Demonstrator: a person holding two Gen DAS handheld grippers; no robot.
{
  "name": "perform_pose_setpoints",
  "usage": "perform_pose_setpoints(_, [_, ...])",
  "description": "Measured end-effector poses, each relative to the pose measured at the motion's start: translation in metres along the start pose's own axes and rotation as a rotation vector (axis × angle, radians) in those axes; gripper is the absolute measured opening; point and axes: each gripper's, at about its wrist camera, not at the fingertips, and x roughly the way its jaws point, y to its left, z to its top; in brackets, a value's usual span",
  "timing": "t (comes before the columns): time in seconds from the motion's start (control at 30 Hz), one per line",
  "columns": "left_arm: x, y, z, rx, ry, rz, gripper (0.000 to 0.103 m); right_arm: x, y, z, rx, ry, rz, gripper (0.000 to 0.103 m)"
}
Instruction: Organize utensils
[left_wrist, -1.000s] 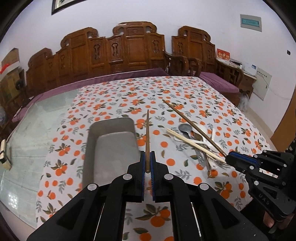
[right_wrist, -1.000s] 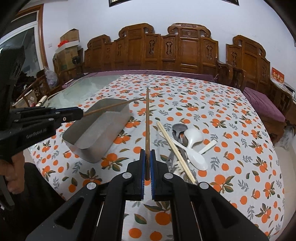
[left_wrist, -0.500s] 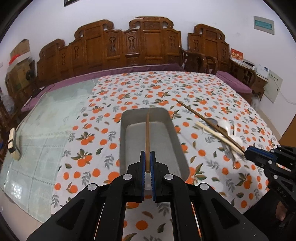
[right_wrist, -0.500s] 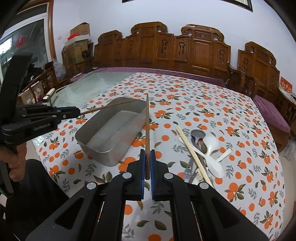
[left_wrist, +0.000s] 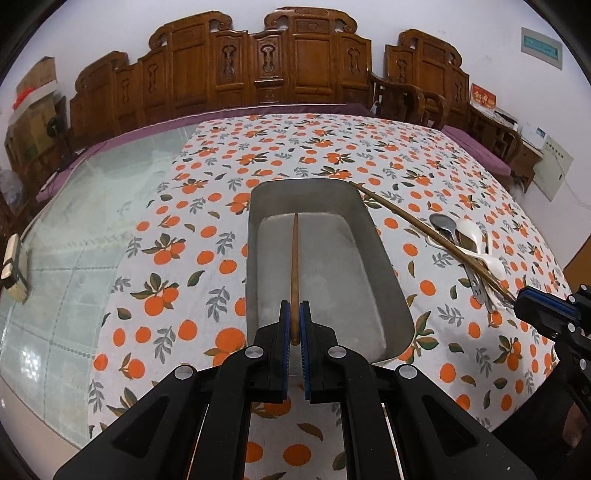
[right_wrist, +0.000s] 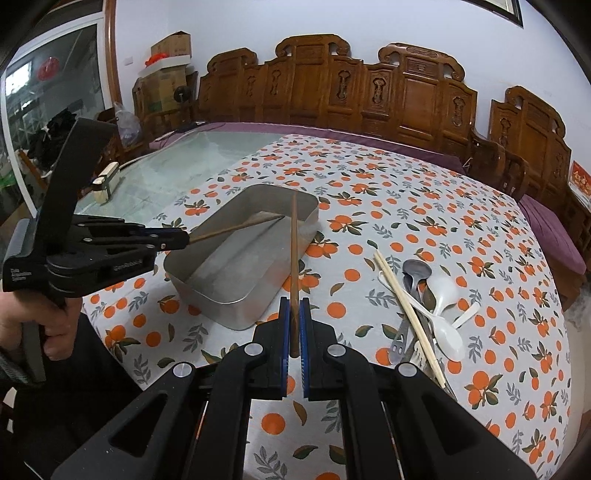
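Observation:
My left gripper (left_wrist: 294, 314) is shut on a brown chopstick (left_wrist: 294, 266) that points along the inside of the metal tray (left_wrist: 384, 266), its tip low near the tray's far floor. In the right wrist view the left gripper (right_wrist: 177, 238) holds that chopstick (right_wrist: 236, 229) slanting down into the tray (right_wrist: 221, 295). My right gripper (right_wrist: 294, 317) is shut on a second brown chopstick (right_wrist: 293, 251) whose tip reaches over the tray's far right rim. In the left wrist view the right gripper (left_wrist: 524, 302) and its chopstick (left_wrist: 424, 229) show at right.
A pile of utensils lies right of the tray: pale chopsticks (right_wrist: 406, 310), white spoons (right_wrist: 443, 325), metal spoons (right_wrist: 415, 269) and a fork. The orange-print cloth (right_wrist: 406, 206) covers the right part of a glass table (left_wrist: 74, 240). Carved wooden chairs (left_wrist: 280, 62) stand behind.
Both grippers have moved left towards the tray. My left chopstick now sits over and inside the tray, its tip lowered. My right chopstick's tip has reached the tray's rim.

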Motion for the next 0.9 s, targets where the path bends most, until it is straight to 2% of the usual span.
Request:
perform_pose_setpoints(0.13, [0.001, 0.002, 0.002, -0.006, 0.013, 0.006, 0.004, 0.002, 0.004, 0.003, -0.003, 0.004, 0.01, 0.006])
perform_pose_setpoints(0.43, [-0.01, 0.019, 0.005, -0.032, -0.014, 0.021, 0.006, 0.015, 0.017, 0.014, -0.018, 0.018, 0.034, 0.006])
perform_pose_setpoints(0.5, [-0.014, 0.025, 0.005, -0.038, -0.022, 0.027, 0.012, 0.021, 0.021, 0.018, -0.021, 0.021, 0.04, 0.006])
perform_pose_setpoints(0.6, [-0.021, 0.032, 0.006, -0.039, -0.038, 0.038, 0.016, 0.028, 0.027, 0.025, -0.026, 0.026, 0.045, 0.006])
perform_pose_setpoints(0.9, [-0.034, 0.045, 0.006, -0.051, -0.06, 0.054, 0.018, 0.069, 0.041, 0.045, -0.036, 0.069, 0.028, 0.006])
